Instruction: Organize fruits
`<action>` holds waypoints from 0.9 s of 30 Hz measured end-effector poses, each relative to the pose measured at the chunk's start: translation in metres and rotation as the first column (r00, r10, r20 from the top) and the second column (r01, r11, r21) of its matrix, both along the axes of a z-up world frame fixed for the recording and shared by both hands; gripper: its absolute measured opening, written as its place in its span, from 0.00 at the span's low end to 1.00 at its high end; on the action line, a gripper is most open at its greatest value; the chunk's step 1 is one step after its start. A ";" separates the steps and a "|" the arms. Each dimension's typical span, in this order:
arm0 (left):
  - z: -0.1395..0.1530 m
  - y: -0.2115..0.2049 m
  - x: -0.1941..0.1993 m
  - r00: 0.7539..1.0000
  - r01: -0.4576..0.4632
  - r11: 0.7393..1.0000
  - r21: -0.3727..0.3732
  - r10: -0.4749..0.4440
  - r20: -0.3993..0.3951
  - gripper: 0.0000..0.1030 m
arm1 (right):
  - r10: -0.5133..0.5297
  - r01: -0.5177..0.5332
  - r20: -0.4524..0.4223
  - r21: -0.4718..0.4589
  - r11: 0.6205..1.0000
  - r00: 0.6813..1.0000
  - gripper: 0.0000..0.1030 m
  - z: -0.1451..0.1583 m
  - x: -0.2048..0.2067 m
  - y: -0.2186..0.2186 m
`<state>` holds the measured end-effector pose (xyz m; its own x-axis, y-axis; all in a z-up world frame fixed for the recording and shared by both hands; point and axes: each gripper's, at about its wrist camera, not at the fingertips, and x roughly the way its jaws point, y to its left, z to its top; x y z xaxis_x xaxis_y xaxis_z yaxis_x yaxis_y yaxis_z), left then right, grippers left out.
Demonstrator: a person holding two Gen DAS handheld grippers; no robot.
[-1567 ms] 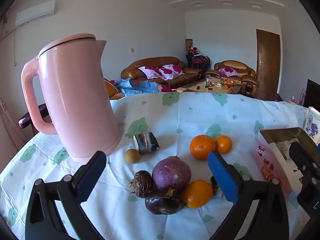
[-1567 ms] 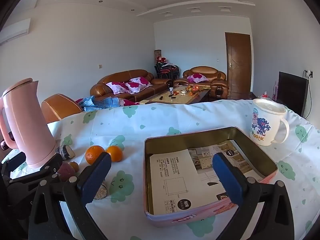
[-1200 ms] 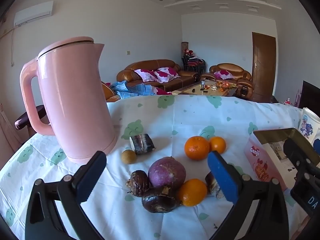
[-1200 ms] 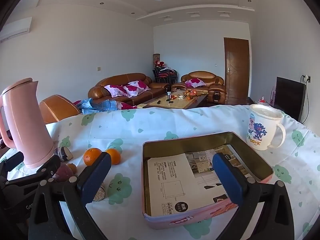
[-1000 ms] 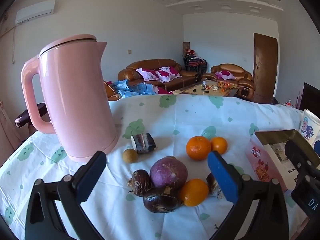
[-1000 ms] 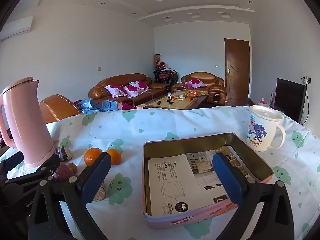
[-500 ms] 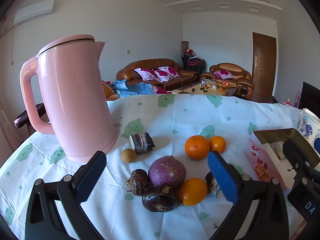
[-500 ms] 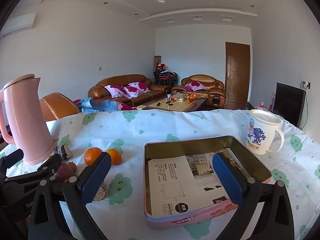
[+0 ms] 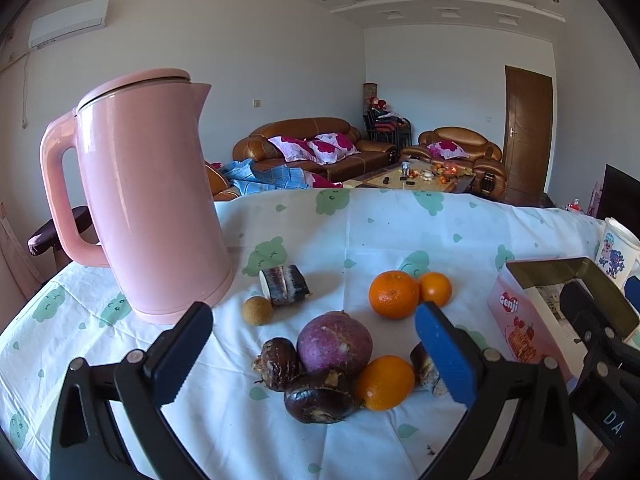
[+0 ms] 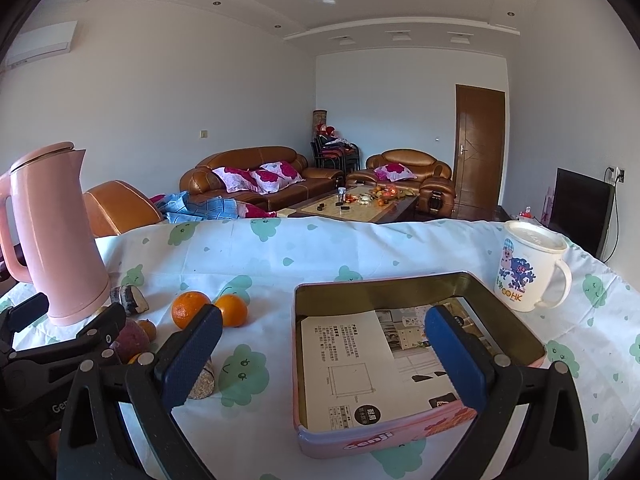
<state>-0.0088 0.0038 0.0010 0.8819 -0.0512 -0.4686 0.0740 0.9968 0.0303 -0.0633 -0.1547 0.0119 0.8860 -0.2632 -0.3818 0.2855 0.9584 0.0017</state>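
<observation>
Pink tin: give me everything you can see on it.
The pink tin is a shallow, rectangular, lidless box with rounded corners. Its outside is pink with "Genji" lettering and red fruit pictures; its inner walls look like gold-toned metal. It sits flat on the tablecloth, right of the fruit pile and in front of the white mug. Inside lie only printed paper sheets, no fruit. The right tongs hover open before it, touching nothing.

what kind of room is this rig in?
Most likely a home living room: brown leather sofas around a coffee table, a TV by the wall, and a cloth-covered table up front with a pink kettle and fruit.
</observation>
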 end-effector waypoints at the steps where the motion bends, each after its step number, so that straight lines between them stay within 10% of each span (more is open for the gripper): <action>1: 0.000 0.000 0.000 1.000 0.000 1.000 0.000 0.000 0.000 1.00 | 0.001 -0.001 -0.003 0.002 1.000 1.000 0.99 0.000 0.001 0.000; 27: 0.001 0.001 -0.001 1.000 -0.002 1.000 -0.007 0.002 -0.004 1.00 | 0.023 -0.023 -0.022 0.028 0.999 0.999 0.99 -0.002 0.003 0.001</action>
